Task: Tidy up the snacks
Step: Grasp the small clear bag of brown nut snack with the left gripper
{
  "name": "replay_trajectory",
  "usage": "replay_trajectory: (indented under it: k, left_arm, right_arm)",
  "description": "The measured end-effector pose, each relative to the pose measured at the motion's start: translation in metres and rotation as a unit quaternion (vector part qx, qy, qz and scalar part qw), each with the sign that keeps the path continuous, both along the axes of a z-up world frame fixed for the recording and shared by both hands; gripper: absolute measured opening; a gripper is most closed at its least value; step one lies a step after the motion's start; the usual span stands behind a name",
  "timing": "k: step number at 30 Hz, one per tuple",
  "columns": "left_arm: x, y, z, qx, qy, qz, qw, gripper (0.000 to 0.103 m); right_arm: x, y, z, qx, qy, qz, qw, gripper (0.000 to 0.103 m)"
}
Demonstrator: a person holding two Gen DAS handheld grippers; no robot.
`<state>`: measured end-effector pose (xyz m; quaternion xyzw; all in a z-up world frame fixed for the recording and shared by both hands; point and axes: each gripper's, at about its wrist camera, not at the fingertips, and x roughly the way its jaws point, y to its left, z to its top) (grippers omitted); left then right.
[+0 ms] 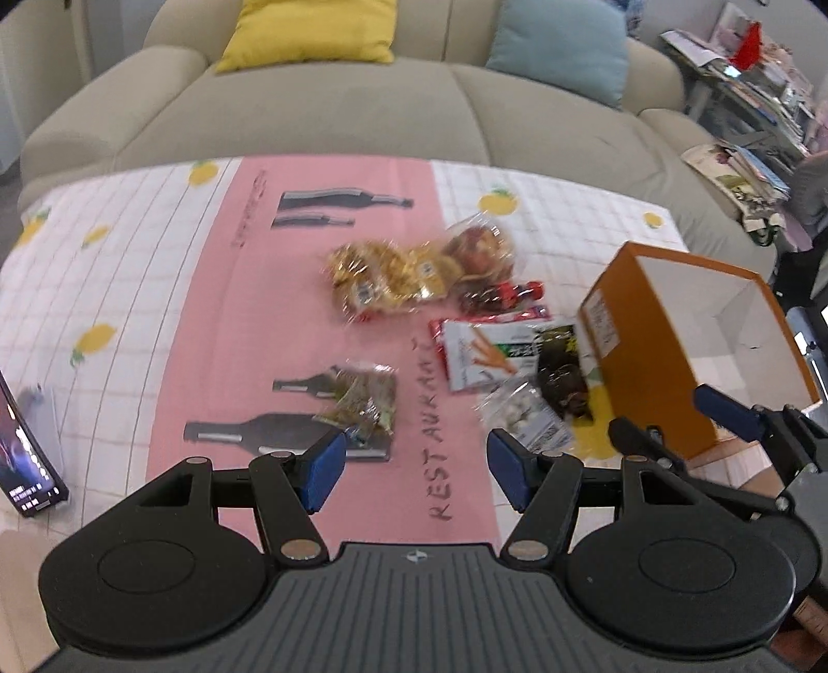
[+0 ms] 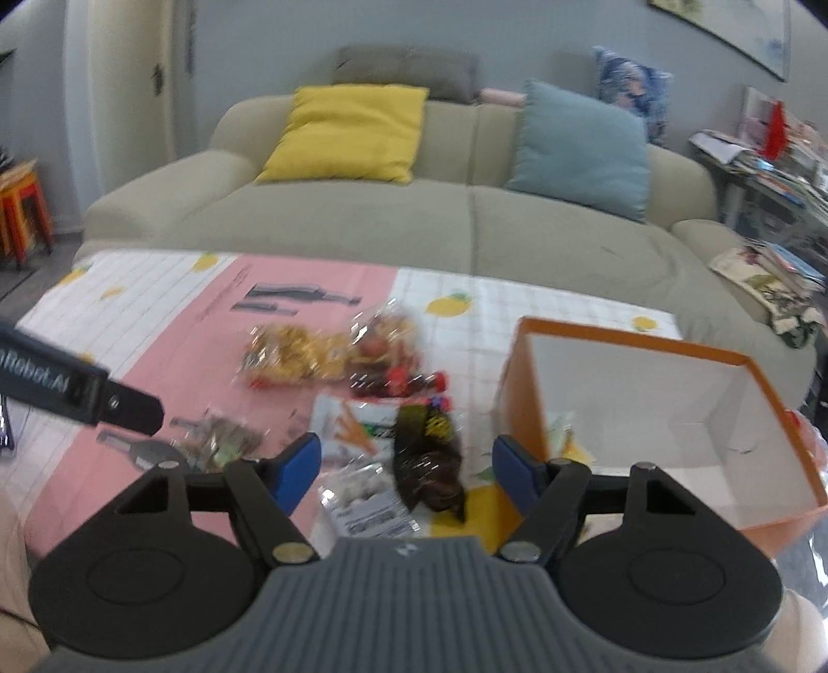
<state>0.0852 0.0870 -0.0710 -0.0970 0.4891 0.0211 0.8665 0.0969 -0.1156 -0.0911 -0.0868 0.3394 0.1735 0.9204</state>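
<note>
The snacks lie in a loose cluster on the pink centre strip of the tabletop (image 1: 207, 321). At the far side, a gold foil packet (image 1: 385, 282) touches a clear bag of red-brown pieces (image 1: 481, 248), and a red-capped packet (image 1: 509, 297) lies just in front of that bag. Nearer the camera, a white packet with orange sticks (image 1: 476, 360) overlaps a dark packet (image 1: 561, 378), and a clear bag of white pieces (image 1: 522, 414) lies just in front of both. A clear packet of greenish pieces (image 1: 362, 404) lies apart to the left, on a printed bottle.

An orange box (image 1: 673, 331) with a white interior stands open at the right edge of the cluster, just beside the dark packet.

The left gripper (image 1: 414, 468) hovers above the tabletop, fingers moderately apart, nothing between them. The right gripper (image 2: 406, 473) hovers over the dark packet and the bag of white pieces, fingers moderately apart and clear of both.

A phone (image 1: 26, 455) lies at the left tabletop edge. A beige sofa (image 1: 362, 114) with a yellow cushion (image 1: 310, 31) and a blue cushion (image 1: 564, 46) stands behind.
</note>
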Motion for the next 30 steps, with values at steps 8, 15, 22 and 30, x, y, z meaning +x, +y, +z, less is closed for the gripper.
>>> replay_trajectory:
  k: [8,15,22,30]
  left_arm:
    - [0.020,0.010,-0.033,-0.015,0.046,0.003,0.9988,0.074]
    - [0.041,0.020,-0.055,0.013,0.047,0.040,0.9980,0.081]
    - [0.064,0.006,-0.076,0.046,0.031,-0.005,0.9985,0.082]
    - [0.076,-0.001,-0.099,0.086,0.046,-0.019,0.9950,0.081]
  right_arm:
    - [0.018,0.025,-0.040,-0.037,0.032,0.052,0.997,0.065]
    - [0.042,0.026,-0.075,-0.063,0.068,0.055,0.994,0.068]
    - [0.046,0.026,-0.098,-0.065,0.067,0.061,0.994,0.074]
    - [0.049,0.031,-0.113,-0.076,0.072,0.081,0.991,0.076]
